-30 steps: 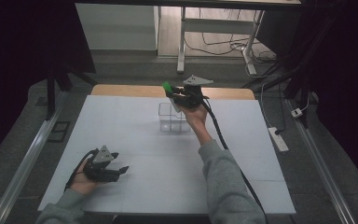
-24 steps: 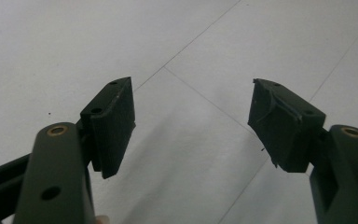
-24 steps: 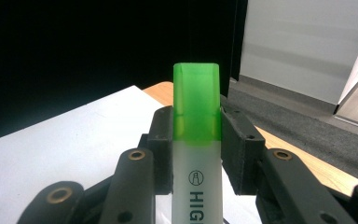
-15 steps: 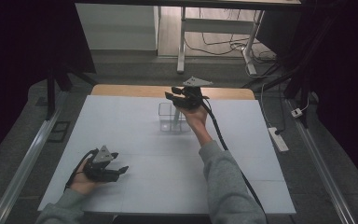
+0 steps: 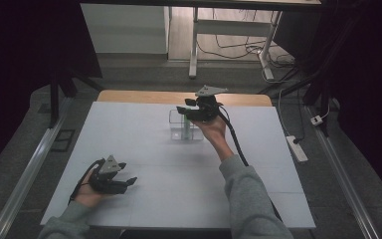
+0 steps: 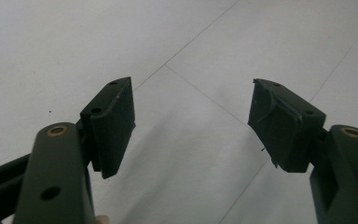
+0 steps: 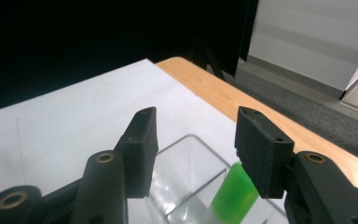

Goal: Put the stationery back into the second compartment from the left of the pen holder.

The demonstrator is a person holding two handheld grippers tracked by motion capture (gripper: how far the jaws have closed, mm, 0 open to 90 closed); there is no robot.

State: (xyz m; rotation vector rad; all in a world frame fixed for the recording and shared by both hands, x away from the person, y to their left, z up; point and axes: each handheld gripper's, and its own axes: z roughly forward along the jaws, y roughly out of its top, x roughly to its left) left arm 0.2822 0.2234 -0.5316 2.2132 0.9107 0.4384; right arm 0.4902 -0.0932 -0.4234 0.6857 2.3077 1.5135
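Right gripper view: the green tube (image 7: 230, 193) stands in the clear rack (image 7: 186, 163) just below the right tool (image 7: 193, 140), whose jaws have just been opening and stand apart, off the tube. High view sets that tool (image 5: 185, 106) above the rack (image 5: 178, 130); the left tool (image 5: 129, 180), jaws apart and empty, rests on the counter (image 5: 144, 119) well apart.

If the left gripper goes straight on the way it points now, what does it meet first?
Most likely the white table top. The left gripper has open jaws with nothing between them, and it looks down at a slant on the bare surface. How far off that surface lies is unclear.
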